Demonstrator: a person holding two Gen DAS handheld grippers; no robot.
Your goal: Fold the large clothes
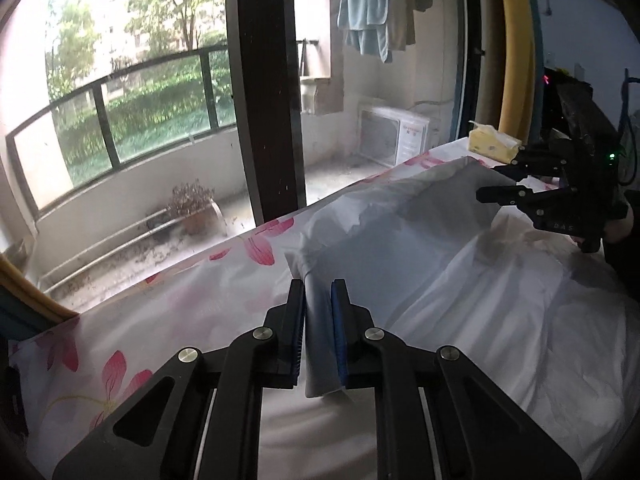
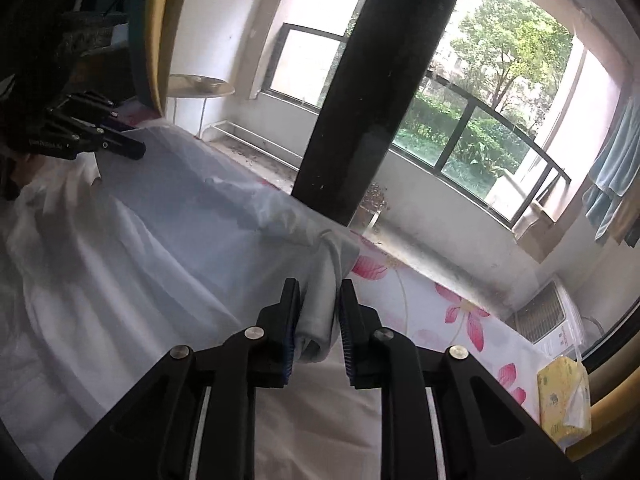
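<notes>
A large white-grey garment [image 1: 400,236] lies across a bed with a pink-flowered sheet [image 1: 168,292]. My left gripper [image 1: 318,320] is shut on one edge of the garment and holds it up off the bed. My right gripper [image 2: 319,316] is shut on the opposite edge of the garment [image 2: 200,216], so the raised fold runs between them. The right gripper also shows in the left wrist view [image 1: 496,182], and the left gripper in the right wrist view [image 2: 132,140].
A yellow tissue pack [image 1: 494,145] lies on the bed's far corner and shows in the right wrist view [image 2: 564,400]. A dark window post [image 1: 264,88] and a balcony stand beyond the bed. Towels [image 1: 364,8] hang outside.
</notes>
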